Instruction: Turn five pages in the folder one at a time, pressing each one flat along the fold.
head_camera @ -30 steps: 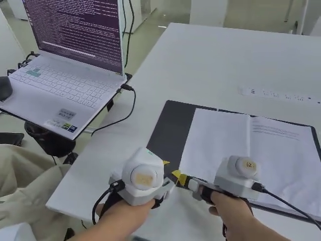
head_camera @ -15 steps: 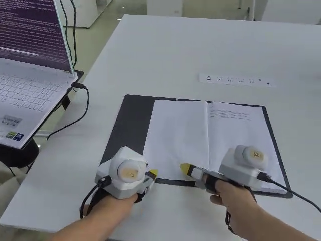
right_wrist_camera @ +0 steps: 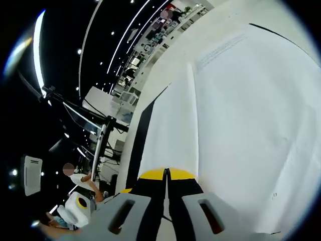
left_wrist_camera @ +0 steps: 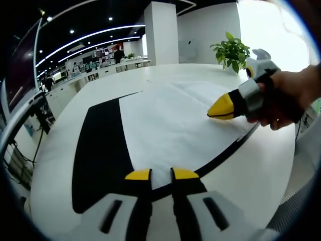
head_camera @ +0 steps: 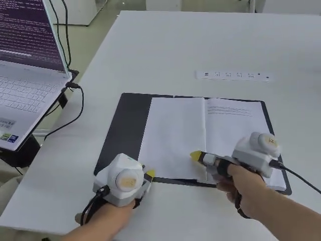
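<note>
1. The folder [head_camera: 125, 131] lay open and flat on the white worktop [head_camera: 175, 45], square to the person, between the two grippers and a white power strip [head_camera: 235, 76] farther back; a laptop [head_camera: 25, 60] stood off the worktop's left edge.
2. Its cover was black, showing as a broad bare band at the left and a thin border along the other edges; the sheets inside were white.
3. The left page [head_camera: 173, 135] looked blank; the right page [head_camera: 233, 125] carried a few lines of small print near its top, too small to read; the fold [head_camera: 205, 130] ran straight between them.
4. The left gripper [head_camera: 149, 174] sat at the folder's near edge, by the lower corner of the left page; in the left gripper view its yellow tips stood a narrow gap apart, with the page and the black edge showing between them, gripping nothing.
5. The right gripper [head_camera: 196, 156] pointed leftwards, low over the left page, just beside the fold; its jaws were pressed together with nothing between them; whether the tip touched the paper could not be told.
</note>
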The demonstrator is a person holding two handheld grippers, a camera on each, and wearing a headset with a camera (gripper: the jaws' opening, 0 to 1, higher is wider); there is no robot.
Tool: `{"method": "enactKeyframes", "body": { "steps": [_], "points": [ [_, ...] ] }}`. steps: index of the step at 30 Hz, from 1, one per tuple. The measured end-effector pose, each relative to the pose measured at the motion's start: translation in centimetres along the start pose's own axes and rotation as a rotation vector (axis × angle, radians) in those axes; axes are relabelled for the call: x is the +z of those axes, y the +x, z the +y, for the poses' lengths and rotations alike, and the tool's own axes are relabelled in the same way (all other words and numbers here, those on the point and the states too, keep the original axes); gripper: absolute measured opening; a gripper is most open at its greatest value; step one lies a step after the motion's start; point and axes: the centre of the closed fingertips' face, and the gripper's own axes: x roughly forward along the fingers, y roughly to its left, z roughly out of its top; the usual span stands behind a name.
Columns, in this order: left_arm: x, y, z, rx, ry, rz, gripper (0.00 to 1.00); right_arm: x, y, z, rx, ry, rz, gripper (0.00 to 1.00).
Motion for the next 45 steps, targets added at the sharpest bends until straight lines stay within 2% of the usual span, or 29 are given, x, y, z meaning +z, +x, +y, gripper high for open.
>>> {"method": "enactKeyframes", "body": {
  "steps": [5,7,10,12,14,22,25,28,33,38,45],
  "points": [
    [0.0,0.1,0.0,0.007,0.007,0.004,0.13,1.5,0.4,-1.4,-0.023,0.06,0.013,0.0],
    [0.0,0.0,-0.1,0.008,0.011,0.006,0.13,2.1,0.5,-1.5,-0.022,0.125,0.008,0.0],
    [0.0,0.0,0.0,0.012,0.009,0.007,0.13,2.9,0.8,-1.8,-0.023,0.138,0.004,0.0],
    [0.0,0.0,0.0,0.014,0.008,0.007,0.13,3.0,1.1,-1.5,-0.005,0.145,0.022,0.0],
    [0.0,0.0,0.0,0.013,0.011,0.006,0.13,3.5,1.2,-1.5,-0.009,0.148,0.01,0.0],
    [0.1,0.0,-0.1,0.012,0.013,0.003,0.13,5.4,2.2,-1.9,-0.003,0.267,-0.029,0.0],
    [0.1,0.0,-0.1,0.01,0.013,0.001,0.13,6.0,2.6,-2.0,-0.007,0.28,-0.034,0.0],
    [0.0,0.1,0.0,0.012,0.01,-0.003,0.13,6.6,3.0,-1.8,0.017,0.322,-0.042,0.0],
    [0.0,0.1,0.1,0.011,0.001,-0.009,0.13,7.7,3.5,-2.0,0.023,0.367,-0.08,0.0],
    [-0.1,0.1,0.2,0.013,0.0,-0.014,0.13,9.5,4.3,-2.6,0.04,0.435,-0.122,0.0],
    [-0.2,0.2,0.2,0.012,-0.001,-0.018,0.13,11.3,5.6,-3.1,0.056,0.482,-0.162,0.0]
  ]
}}
